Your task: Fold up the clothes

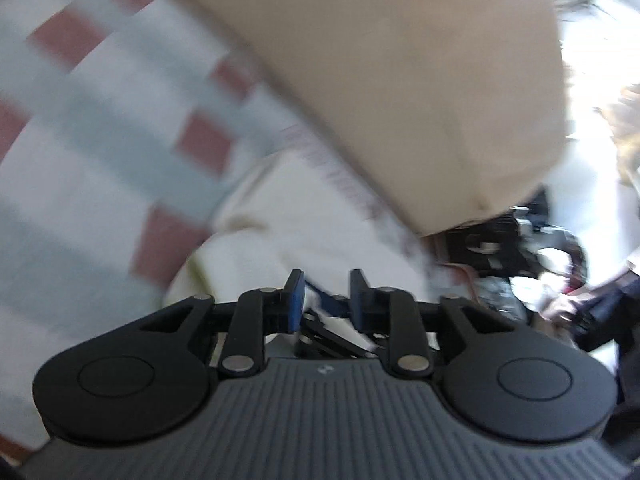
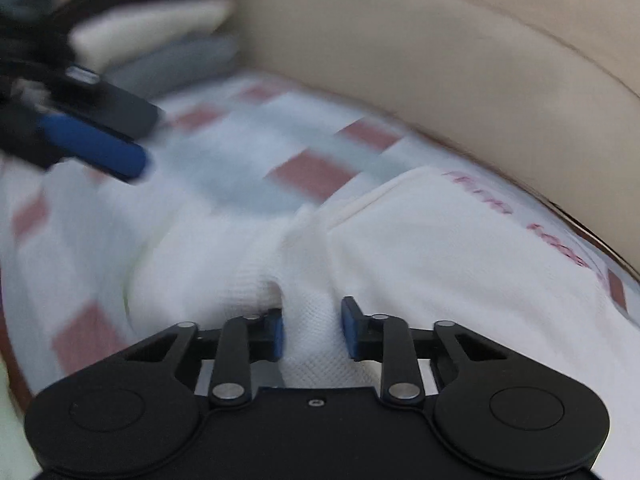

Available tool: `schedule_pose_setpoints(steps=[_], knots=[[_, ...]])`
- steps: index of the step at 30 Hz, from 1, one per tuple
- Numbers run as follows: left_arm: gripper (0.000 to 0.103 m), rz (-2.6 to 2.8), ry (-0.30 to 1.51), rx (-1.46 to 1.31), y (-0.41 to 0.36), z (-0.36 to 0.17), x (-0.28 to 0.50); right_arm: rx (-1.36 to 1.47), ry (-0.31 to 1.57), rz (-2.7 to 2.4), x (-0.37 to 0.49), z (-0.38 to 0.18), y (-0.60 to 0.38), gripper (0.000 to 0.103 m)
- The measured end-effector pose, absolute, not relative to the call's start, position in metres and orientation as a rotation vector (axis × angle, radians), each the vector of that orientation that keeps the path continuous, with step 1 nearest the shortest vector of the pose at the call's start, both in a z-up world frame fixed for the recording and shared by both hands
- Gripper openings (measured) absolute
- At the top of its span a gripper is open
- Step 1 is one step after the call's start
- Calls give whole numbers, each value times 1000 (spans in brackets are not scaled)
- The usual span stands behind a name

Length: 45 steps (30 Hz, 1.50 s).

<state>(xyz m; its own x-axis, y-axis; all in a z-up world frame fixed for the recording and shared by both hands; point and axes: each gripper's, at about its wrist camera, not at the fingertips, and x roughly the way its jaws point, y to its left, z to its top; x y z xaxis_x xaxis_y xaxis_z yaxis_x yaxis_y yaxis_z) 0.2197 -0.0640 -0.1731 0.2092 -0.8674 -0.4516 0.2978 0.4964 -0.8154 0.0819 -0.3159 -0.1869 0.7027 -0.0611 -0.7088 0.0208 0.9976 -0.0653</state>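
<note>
Checked bedding [image 2: 256,148], white with pale blue bands and dull red squares, covers the surface in both views; it fills the left half of the left wrist view and the middle band of the right wrist view. Behind it rises a tan padded panel [image 2: 460,52], which takes the upper right of each frame.

On the bedding lies a white garment [image 2: 440,240] with a line of reddish lettering along its far edge. In the right wrist view it spreads from the bottom centre toward the right edge, its long axis slanting from lower left to upper right beside the panel; motion blur hides its full outline. In the left wrist view the same cloth sits at the frame's centre, just ahead of the fingers.

At bottom centre of the right wrist view, the right gripper [image 2: 312,330] pinches a raised ridge of the garment's knit between its blue pads.

The left gripper [image 1: 327,302] shows narrowly parted jaws with white cloth bunched between them; whether the pads press on it I cannot tell. It also appears blurred at the upper left of the right wrist view.
</note>
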Motion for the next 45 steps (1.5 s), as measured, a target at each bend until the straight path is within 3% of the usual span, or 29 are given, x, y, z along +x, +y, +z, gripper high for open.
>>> schedule_pose_setpoints(steps=[2, 5, 13, 22, 27, 34, 36, 38, 45], knots=[[37, -884, 1007, -572, -69, -161, 212, 13, 761, -86, 78, -177, -329, 22], [39, -854, 1050, -455, -85, -169, 207, 141, 758, -118, 77, -170, -352, 22], [45, -1020, 1284, -814, -116, -224, 207, 471, 690, -214, 69, -173, -405, 20], [47, -988, 1223, -615, -146, -218, 198, 666, 543, -660, -10, -174, -460, 10], [47, -1019, 1082, -354, -176, -198, 194, 756, 537, -618, -51, -188, -476, 8], [47, -1068, 1074, -301, -256, -208, 221, 900, 510, -452, -56, -196, -500, 27], [47, -1060, 1113, -337, -263, -219, 227, 944, 515, -433, -51, -198, -509, 49], [47, -1051, 1151, -374, -270, -231, 233, 994, 495, -396, -48, -200, -516, 60], [47, -1042, 1220, -412, -260, -253, 228, 937, 578, -328, -6, -204, -509, 65]])
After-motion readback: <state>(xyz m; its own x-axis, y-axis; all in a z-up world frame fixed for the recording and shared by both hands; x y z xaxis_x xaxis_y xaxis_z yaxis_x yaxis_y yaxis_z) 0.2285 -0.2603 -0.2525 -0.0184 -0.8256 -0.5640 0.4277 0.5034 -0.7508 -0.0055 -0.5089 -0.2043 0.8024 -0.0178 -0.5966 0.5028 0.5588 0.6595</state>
